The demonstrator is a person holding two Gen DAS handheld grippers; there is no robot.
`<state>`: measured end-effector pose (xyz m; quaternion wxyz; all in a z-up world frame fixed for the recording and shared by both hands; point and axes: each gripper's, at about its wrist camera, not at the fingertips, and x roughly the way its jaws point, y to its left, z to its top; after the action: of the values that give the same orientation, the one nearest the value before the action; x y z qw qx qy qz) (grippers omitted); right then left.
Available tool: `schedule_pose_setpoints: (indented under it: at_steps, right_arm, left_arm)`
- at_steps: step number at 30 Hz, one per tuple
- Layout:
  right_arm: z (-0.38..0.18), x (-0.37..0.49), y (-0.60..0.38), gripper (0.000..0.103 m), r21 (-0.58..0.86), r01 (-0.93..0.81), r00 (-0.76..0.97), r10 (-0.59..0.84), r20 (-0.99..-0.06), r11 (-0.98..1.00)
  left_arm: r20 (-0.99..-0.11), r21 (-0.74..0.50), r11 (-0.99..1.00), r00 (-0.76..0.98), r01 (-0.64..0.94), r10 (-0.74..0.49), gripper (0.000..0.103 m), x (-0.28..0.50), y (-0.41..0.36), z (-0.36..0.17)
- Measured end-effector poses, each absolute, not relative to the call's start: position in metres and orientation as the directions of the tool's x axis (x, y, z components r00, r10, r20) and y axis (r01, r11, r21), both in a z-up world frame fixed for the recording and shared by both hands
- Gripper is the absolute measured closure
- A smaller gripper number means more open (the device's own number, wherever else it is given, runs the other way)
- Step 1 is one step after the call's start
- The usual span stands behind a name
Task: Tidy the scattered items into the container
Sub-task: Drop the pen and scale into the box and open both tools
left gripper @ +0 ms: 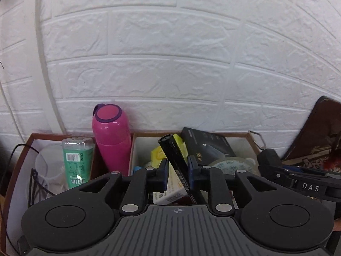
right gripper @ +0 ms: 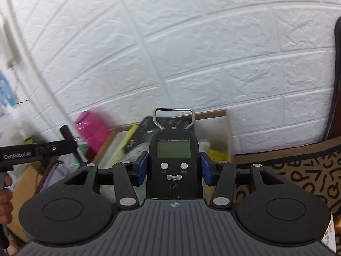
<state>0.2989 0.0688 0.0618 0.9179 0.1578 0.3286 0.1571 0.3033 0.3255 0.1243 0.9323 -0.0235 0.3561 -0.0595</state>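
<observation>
One two-compartment container (left gripper: pixel 136 136) against the wall. Left compartment: one pink bottle (left gripper: pixel 111 136), one green tube (left gripper: pixel 77 162), one clear cup (left gripper: pixel 50 166). Right compartment: one black box (left gripper: pixel 204 147), other items, probably tape. Left claw (left gripper: pixel 177 170) clamps one black stick (left gripper: pixel 173 155) above the right compartment. Right claw (right gripper: pixel 173 168) clamps one digital scale (right gripper: pixel 173 164).

The container (left gripper: pixel 234 134), a brown-rimmed divided box, stands against the white brick wall (left gripper: pixel 170 53). A patterned mat (right gripper: pixel 298 170) lies at its 3 o'clock side. What surface carries the box and mat cannot be told.
</observation>
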Motion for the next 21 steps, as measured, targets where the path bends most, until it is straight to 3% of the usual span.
schedule_pose_setpoints:
  at_steps: [1, 2, 4, 10, 12, 16, 19, 21]
  right_arm:
    - [0.058, 0.303, 0.069, 0.045, 0.382, -0.183, 0.735, 0.384, -0.559, 0.906]
    - [0.056, 0.305, 0.068, 0.042, 0.375, -0.192, 0.735, 0.386, -0.557, 0.907]
    - [0.058, 0.302, 0.065, 0.031, 0.364, -0.217, 0.742, 0.395, -0.541, 0.906]
    - [0.07, 0.284, 0.049, 0.028, 0.354, -0.253, 0.763, 0.411, -0.499, 0.9]
    - [0.068, 0.28, 0.045, 0.028, 0.353, -0.251, 0.761, 0.41, -0.504, 0.901]
    - [0.065, 0.274, 0.039, 0.028, 0.368, -0.244, 0.744, 0.417, -0.522, 0.897]
    - [0.068, 0.264, 0.038, 0.019, 0.37, -0.262, 0.73, 0.434, -0.529, 0.891]
    - [0.074, 0.253, 0.037, 0.012, 0.357, -0.283, 0.731, 0.441, -0.521, 0.89]
  left_arm:
    - [-0.674, -0.083, 0.993, 0.729, 0.083, -0.117, 0.056, 0.311, 0.326, 0.117]
    - [-0.687, -0.08, 0.994, 0.718, 0.075, -0.11, 0.046, 0.317, 0.326, 0.11]
    - [-0.695, -0.08, 0.994, 0.71, 0.078, -0.112, 0.045, 0.322, 0.328, 0.097]
    - [-0.702, -0.145, 0.988, 0.699, 0.051, -0.139, 0.039, 0.318, 0.338, 0.085]
    - [-0.704, -0.146, 0.989, 0.698, 0.037, -0.13, 0.034, 0.314, 0.338, 0.087]
    - [-0.699, -0.136, 0.99, 0.705, 0.027, -0.115, 0.011, 0.299, 0.33, 0.094]
    - [-0.683, -0.143, 0.989, 0.72, 0.03, -0.12, 0.0, 0.282, 0.319, 0.104]
    - [-0.675, -0.146, 0.989, 0.726, 0.039, -0.128, 0.0, 0.269, 0.309, 0.11]
